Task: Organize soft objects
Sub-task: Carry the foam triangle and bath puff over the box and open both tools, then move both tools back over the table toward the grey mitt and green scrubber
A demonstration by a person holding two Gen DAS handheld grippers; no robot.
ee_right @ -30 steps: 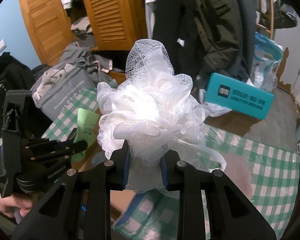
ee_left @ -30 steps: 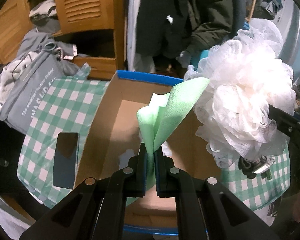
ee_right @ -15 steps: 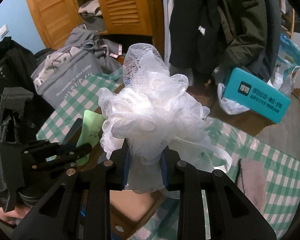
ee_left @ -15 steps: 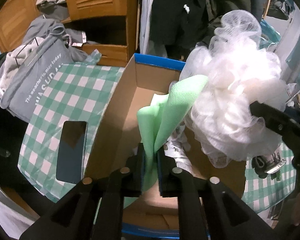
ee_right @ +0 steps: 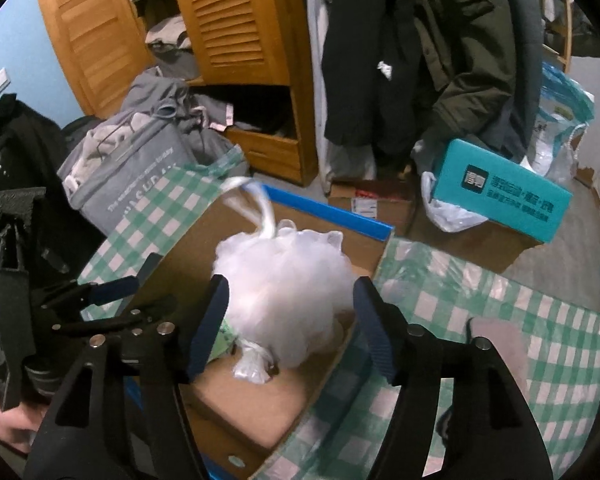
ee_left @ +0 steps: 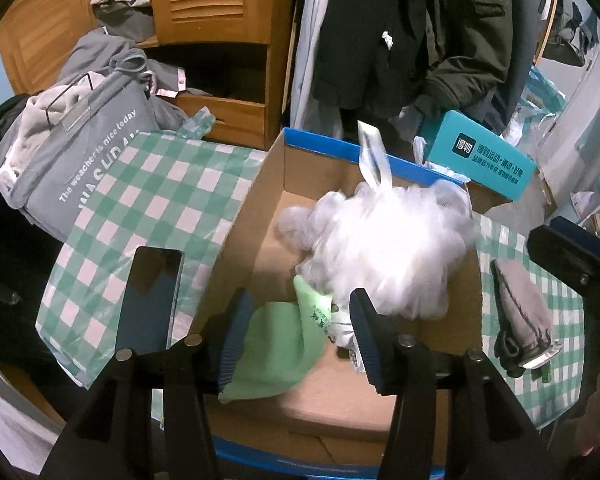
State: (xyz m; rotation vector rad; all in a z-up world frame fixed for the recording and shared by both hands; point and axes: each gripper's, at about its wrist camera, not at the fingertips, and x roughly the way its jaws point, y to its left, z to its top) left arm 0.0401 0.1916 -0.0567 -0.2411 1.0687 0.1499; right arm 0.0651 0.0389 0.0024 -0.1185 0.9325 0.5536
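Both claws gape empty over the cardboard box (ee_left: 256, 204): left claw (ee_left: 298, 338), right claw (ee_right: 288, 328). Inside the box, the white bath pouf (ee_left: 388, 252) sits against the green cloth (ee_left: 276, 344).

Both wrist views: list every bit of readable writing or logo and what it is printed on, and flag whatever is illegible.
"The weather is nice today": white script on the grey fabric storage bag; the bigger white capitals under it are cut off and unreadable.
Teal rectangular carton: a black square logo and white Chinese lines, too blurred to read.
Light green soft cloth in the brown cardboard box: small dark green printed marks, illegible.
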